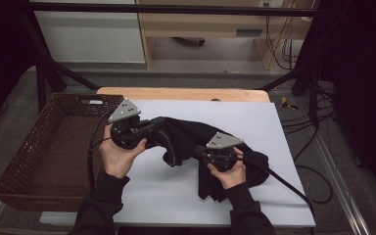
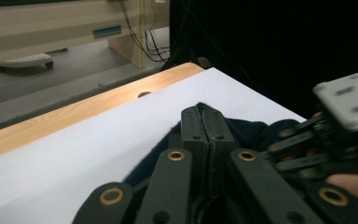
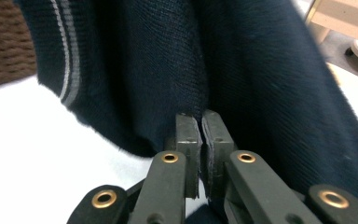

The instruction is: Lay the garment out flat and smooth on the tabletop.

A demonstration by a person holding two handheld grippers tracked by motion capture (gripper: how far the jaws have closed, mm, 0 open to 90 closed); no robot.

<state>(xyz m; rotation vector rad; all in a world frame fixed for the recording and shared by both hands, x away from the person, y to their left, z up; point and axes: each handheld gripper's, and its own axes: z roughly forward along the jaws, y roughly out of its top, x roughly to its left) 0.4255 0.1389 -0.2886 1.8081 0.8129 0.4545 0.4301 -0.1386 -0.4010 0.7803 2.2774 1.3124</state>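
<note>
A dark navy knit garment (image 1: 186, 134) lies bunched on the white sheet (image 1: 176, 196) between my two hands. My left gripper (image 1: 159, 128) is shut on its left end, and in the left gripper view the jaws (image 2: 204, 122) meet on a thin edge of the fabric (image 2: 251, 130). My right gripper (image 1: 198, 152) is shut on the lower right part. In the right gripper view its jaws (image 3: 200, 126) pinch a fold of the cloth (image 3: 261, 70), which hangs in front with a grey stripe (image 3: 67, 60) at the left.
A brown woven basket (image 1: 19, 152) stands at the table's left side. The wooden table edge (image 1: 176, 93) shows beyond the white sheet. Cables (image 1: 318, 122) run over the floor at the right, and a black frame stands around the table.
</note>
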